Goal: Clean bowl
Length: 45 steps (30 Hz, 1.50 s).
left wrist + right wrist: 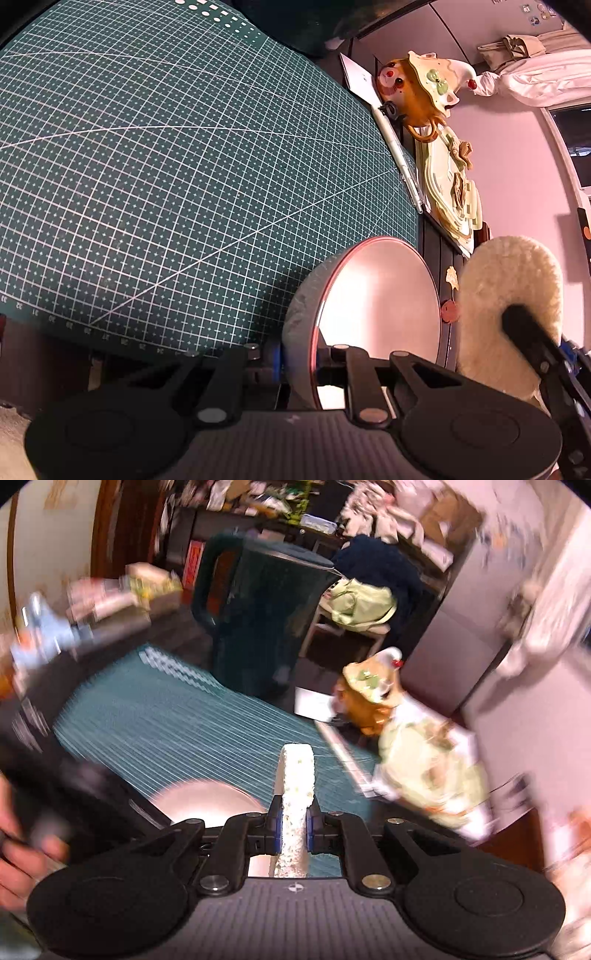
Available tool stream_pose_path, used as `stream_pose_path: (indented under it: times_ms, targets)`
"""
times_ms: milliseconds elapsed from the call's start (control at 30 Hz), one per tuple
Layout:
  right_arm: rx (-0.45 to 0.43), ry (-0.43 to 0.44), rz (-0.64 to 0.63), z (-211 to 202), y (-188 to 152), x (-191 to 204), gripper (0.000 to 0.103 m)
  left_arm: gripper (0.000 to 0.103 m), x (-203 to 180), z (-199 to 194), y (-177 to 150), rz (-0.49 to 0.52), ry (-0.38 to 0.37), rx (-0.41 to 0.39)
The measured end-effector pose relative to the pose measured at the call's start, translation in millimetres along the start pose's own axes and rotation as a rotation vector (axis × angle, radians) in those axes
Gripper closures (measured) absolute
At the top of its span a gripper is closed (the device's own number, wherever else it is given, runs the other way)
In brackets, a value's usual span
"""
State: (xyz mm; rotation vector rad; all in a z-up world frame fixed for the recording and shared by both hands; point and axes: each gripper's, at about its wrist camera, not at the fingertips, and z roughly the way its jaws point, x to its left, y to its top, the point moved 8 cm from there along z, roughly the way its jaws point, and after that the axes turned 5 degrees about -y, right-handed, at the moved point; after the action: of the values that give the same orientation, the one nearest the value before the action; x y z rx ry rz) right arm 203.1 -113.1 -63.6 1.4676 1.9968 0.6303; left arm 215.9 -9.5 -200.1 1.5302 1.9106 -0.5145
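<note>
A bowl (380, 302) with a pale inside, a pink rim and a grey speckled outside stands tipped on its side over the green cutting mat (166, 166). My left gripper (301, 356) is shut on its rim. Just right of the bowl's mouth is a fluffy cream cleaning pad (509, 273), apart from the bowl and held by my right gripper (517, 317). In the right wrist view, which is blurred by motion, my right gripper (295, 827) is shut on the pad (297, 775), seen edge-on. The bowl (207, 801) lies low and to its left.
A ceramic clown-like figure (417, 88), a pen (402, 162) and a white sheet (358, 77) lie along the mat's right edge by the pink wall. A dark jug (258, 620) stands at the mat's far end. A person's hand (22, 856) shows at the left.
</note>
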Motion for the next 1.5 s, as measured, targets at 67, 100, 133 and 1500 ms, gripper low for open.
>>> stream_pose_path:
  times_ms: [67,100,133,1500]
  targets:
    - [0.041,0.071,0.078,7,-3,0,0.093,0.087,1,0,0,0.000,-0.001,0.000]
    - [0.060,0.085,0.094,12,-6,2,0.093,0.087,1,-1,-1,0.000,-0.001,0.001]
    - [0.080,0.093,0.106,19,-11,5,0.093,0.087,2,-1,-1,0.000,-0.002,0.001]
    - [0.137,0.126,0.217,58,-42,27,0.093,0.087,-4,-3,-8,-0.006,-0.006,0.002]
